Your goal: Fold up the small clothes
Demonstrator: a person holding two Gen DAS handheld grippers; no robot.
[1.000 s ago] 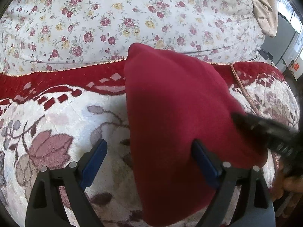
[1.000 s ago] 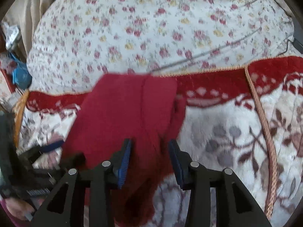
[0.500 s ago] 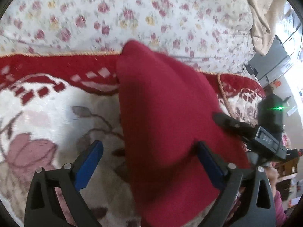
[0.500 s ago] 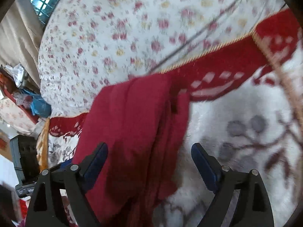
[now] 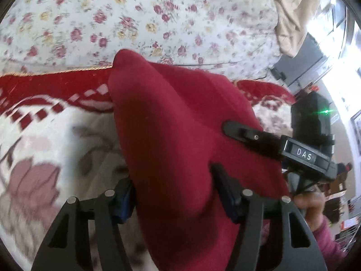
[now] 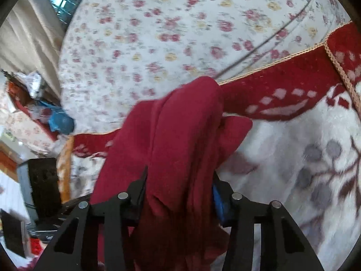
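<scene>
Midway | red garment [image 5: 171, 135] bunched between closing jaws of left gripper [image 5: 173, 194] and right gripper [image 6: 178, 192], over blanket [image 6: 293, 149] | neat folding still left.

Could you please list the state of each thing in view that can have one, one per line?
Red garment: bunched, lifted off the blanket, between both grippers' jaws.
Left gripper: jaws closing, garment between them.
Right gripper: jaws closing, garment between them.
Blanket: spread flat under the garment.
Floral quilt: spread out beyond the blanket.
Curtain: drawn aside, window showing.
</scene>
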